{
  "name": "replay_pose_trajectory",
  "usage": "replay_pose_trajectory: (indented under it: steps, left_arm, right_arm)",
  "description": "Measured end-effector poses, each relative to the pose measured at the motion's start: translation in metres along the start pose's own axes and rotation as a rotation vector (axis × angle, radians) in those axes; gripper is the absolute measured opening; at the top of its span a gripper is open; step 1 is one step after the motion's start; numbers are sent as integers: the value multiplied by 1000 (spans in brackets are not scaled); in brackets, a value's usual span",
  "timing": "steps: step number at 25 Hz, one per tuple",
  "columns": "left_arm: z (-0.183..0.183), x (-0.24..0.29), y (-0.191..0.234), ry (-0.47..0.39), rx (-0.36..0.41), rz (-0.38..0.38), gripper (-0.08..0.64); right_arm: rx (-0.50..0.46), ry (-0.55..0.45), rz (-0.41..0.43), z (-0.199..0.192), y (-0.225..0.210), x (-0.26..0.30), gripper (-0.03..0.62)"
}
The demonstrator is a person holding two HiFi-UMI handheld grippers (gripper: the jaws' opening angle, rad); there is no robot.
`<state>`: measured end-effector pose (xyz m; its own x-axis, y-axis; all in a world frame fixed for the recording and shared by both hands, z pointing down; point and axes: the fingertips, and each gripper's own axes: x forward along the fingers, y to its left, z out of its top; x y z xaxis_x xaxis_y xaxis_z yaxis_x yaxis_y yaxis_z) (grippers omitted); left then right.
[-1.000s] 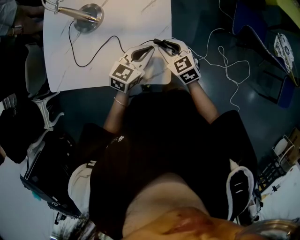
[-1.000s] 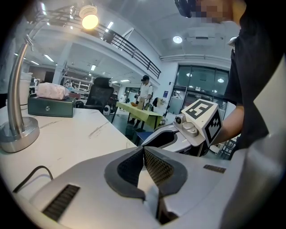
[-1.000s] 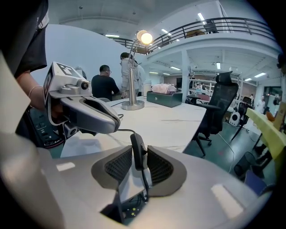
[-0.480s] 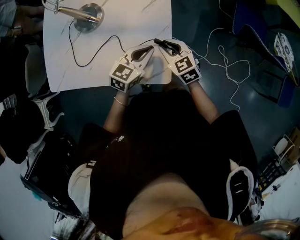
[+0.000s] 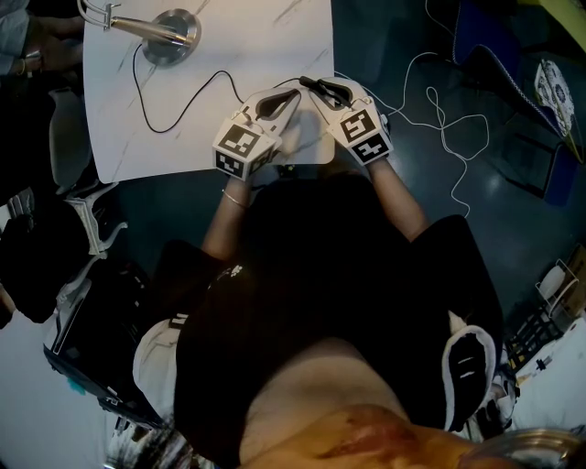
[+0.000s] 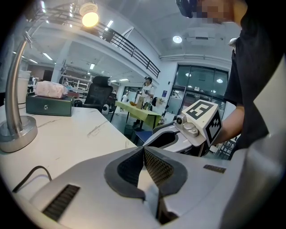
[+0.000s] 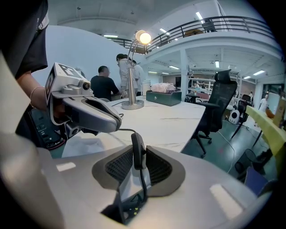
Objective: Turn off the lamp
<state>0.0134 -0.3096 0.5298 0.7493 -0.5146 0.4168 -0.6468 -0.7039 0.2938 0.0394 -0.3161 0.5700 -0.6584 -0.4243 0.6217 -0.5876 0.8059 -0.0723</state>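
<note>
Lamp (image 5: pixel 169 35) lit; right fingers (image 7: pixel 159 168) just closing on cord switch (image 7: pixel 137 150); left fingers (image 6: pixel 161 169) together.

White marbled table (image 5: pixel 275 55), round metal lamp base (image 5: pixel 174 35) at its far left corner, black cord (image 5: pixel 174 114) snaking across the top toward the near edge, dark green box (image 6: pixel 48 105) beyond the base.

I see white marble table (image 5: pixel 229 110) on dark glossy floor (image 5: pixel 385 27). Beside the table, black office chair (image 7: pixel 217 105); beyond and above the table, railed mezzanine (image 7: pixel 223 21), ceiling strip lights (image 7: pixel 199 16) lit.
</note>
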Motion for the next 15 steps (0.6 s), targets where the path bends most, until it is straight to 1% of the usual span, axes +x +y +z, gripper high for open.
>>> replay_pose_trajectory:
  steps: [7, 15]
  left_arm:
    - [9, 1, -4, -9, 7, -2, 9]
    - [3, 0, -5, 3, 6, -3, 8]
  right_arm:
    - [7, 4, 5, -2, 2, -2, 87]
    - [0, 7, 1, -3, 2, -2, 87]
